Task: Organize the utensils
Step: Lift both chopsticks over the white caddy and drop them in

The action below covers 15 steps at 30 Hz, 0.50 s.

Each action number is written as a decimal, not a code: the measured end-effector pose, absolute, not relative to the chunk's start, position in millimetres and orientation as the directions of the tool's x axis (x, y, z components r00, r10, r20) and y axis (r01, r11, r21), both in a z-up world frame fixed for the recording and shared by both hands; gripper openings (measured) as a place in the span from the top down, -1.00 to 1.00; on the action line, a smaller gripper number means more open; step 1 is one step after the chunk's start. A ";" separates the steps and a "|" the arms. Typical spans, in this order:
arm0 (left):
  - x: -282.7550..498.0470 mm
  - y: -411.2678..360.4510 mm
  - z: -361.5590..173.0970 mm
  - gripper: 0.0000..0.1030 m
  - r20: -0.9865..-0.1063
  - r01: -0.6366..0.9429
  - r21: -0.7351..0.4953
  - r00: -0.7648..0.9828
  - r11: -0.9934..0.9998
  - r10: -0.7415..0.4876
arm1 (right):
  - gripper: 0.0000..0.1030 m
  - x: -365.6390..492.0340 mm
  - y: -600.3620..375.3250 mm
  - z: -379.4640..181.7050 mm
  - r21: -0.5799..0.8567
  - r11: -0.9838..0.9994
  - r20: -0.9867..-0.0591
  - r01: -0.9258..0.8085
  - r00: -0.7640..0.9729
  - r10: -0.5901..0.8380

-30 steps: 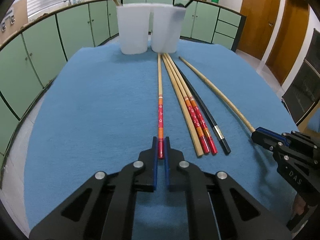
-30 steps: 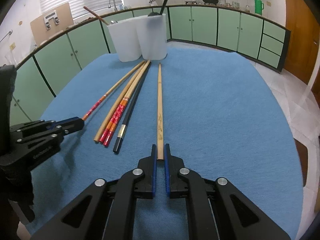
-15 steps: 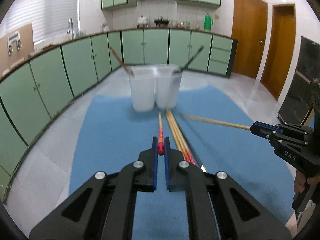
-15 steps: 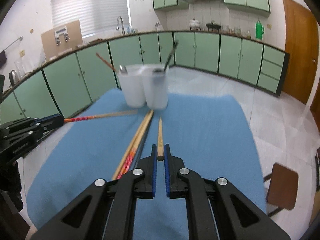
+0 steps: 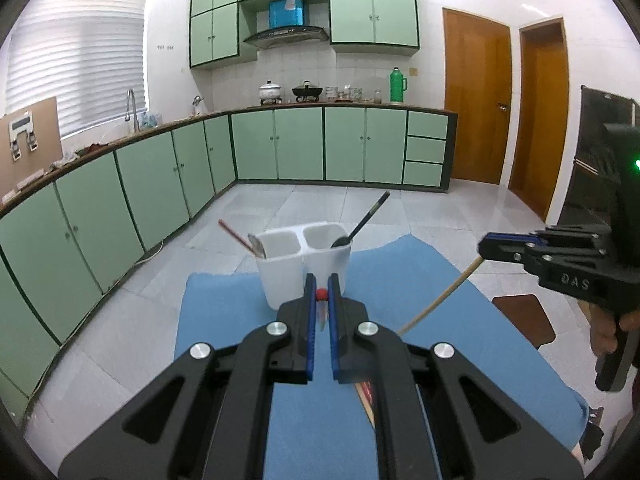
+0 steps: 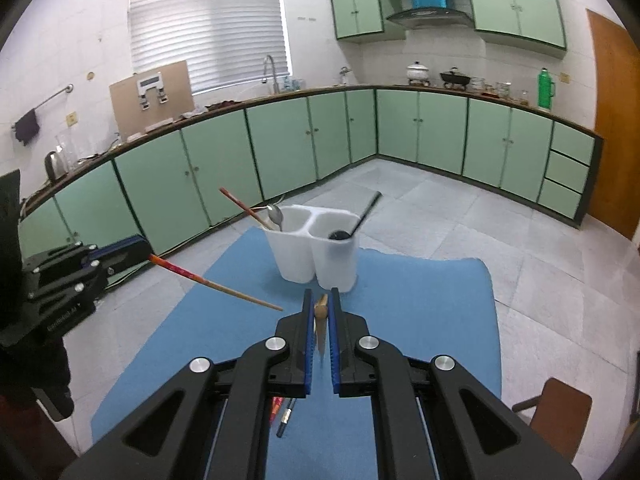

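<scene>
We held the left gripper [image 5: 321, 294] clamped on the red end of a red-patterned chopstick [image 6: 208, 282], which hung in the air above the left edge of the blue cloth [image 5: 224, 320]. Our right gripper [image 6: 321, 308] was clenched on the end of a plain wooden chopstick [image 5: 440, 300], likewise lifted over the cloth's right side. The white two-compartment holder [image 6: 316, 256] stood at the far edge of the cloth, a spoon [image 6: 276, 216] in its left compartment and a black ladle [image 6: 354, 224] in its right. More chopsticks [image 6: 282, 412] lay on the cloth near its front edge, mostly hidden beneath the grippers.
</scene>
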<state>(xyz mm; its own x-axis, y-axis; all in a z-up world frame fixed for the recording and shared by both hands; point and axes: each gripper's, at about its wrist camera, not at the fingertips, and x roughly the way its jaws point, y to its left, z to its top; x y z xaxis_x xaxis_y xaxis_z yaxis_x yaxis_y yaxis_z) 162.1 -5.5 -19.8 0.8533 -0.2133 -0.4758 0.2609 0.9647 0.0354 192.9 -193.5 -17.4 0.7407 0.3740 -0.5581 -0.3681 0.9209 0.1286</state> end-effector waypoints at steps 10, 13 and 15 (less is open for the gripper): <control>171.2 13.2 25.0 0.91 -0.404 0.269 0.019 0.883 0.963 -0.239 | 0.87 221.6 -184.0 40.1 0.083 0.903 -0.483 -0.421 0.776 0.406; 175.2 16.1 45.2 0.91 -0.360 0.259 0.043 0.905 0.965 -0.227 | 0.87 233.6 -181.2 63.1 0.085 0.901 -0.428 -0.425 0.801 0.418; 181.3 16.9 58.3 0.91 -0.335 0.254 0.054 0.916 0.966 -0.222 | 0.87 246.4 -179.7 78.9 0.095 0.903 -0.391 -0.419 0.818 0.421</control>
